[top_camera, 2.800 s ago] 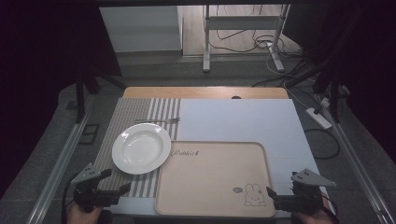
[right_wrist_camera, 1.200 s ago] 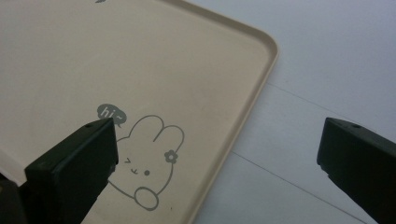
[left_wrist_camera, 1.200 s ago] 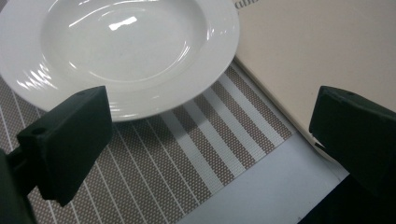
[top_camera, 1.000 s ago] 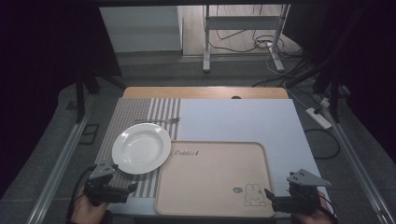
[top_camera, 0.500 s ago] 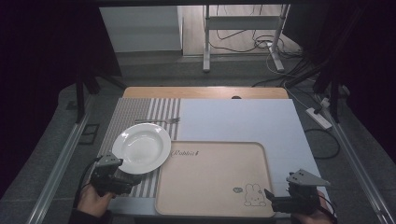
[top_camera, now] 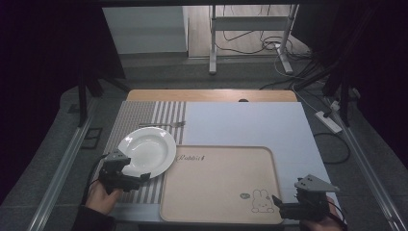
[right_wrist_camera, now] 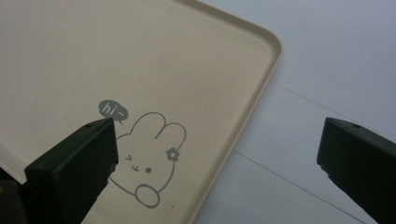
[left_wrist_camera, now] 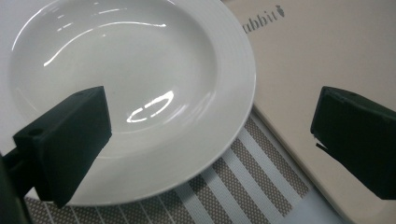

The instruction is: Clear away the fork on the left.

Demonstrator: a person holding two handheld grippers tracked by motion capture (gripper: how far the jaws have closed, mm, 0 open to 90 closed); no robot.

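- Counter (top_camera: 250, 120) has a pale sheet on top, wooden edge at the far side
- Striped mat (top_camera: 144, 120) lies on the left part of the counter
- White plate (top_camera: 147, 152) sits on the striped mat, right rim just beside the tray's left edge; empty, glossy
- Fork (top_camera: 163, 125) lies on the mat just behind the plate
- Beige tray (top_camera: 221, 178) lies flat at front centre of the counter, "Rabbit" lettering at its far left corner, rabbit drawing (top_camera: 260, 202) near its front right corner
- Left tool (top_camera: 132, 178) held by the left hand (top_camera: 102, 193) at the front left, tips at the plate's near rim
- In the left gripper view the jaws stand wide apart, nothing between them; one jaw over the plate (left_wrist_camera: 126, 88), the other over the tray (left_wrist_camera: 303, 60), striped mat (left_wrist_camera: 243, 182) below
- Right tool (top_camera: 284, 208) held by the right hand (top_camera: 327, 222) at the front right, by the tray's front right corner
- In the right gripper view the jaws are wide apart, gripping nothing; one jaw over the tray (right_wrist_camera: 140, 56) next to the rabbit drawing (right_wrist_camera: 149, 158) with its "hi~" bubble, the other over the bare counter (right_wrist_camera: 317, 60)
- Cables and a power strip (top_camera: 329, 121) lie on the floor beyond the counter
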